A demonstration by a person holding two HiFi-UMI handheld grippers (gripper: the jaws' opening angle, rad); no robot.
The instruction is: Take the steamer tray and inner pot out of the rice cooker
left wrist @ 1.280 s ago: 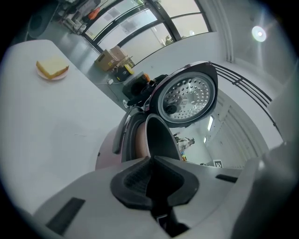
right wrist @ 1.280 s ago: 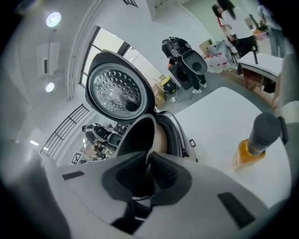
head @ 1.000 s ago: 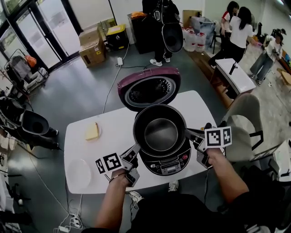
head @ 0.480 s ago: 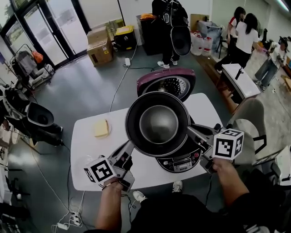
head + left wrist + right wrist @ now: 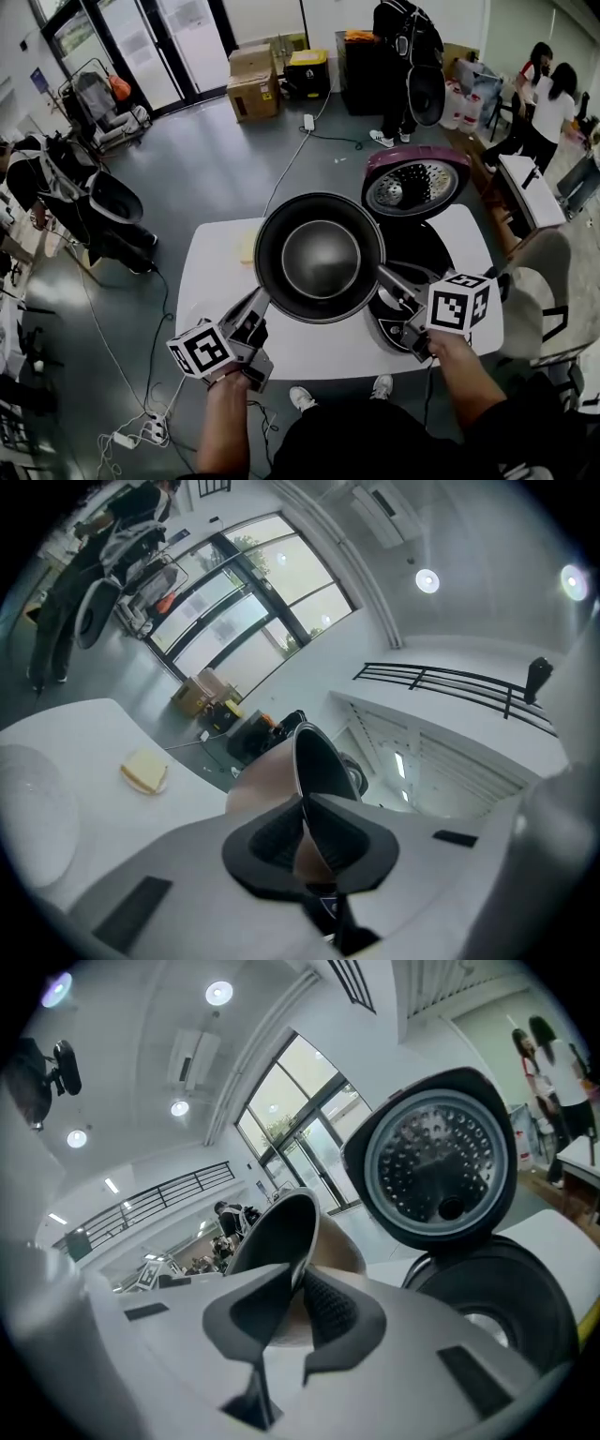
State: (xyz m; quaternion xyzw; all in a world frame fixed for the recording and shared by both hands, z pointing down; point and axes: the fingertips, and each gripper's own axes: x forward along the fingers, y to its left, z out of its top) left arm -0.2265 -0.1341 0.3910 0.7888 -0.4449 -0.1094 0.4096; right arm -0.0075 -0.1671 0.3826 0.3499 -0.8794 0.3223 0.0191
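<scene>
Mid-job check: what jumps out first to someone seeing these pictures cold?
The big dark pot dominates the middle of the head view, held up over the white table by its rim, the left gripper and right gripper shut on opposite sides. Just right of it sits the rice cooker, its purple lid standing open and its well empty.

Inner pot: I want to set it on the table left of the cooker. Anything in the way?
Nothing visible right beside the rice cooker. Further left on the table lie a yellow slab and a white plate; keep the inner pot clear.
</scene>
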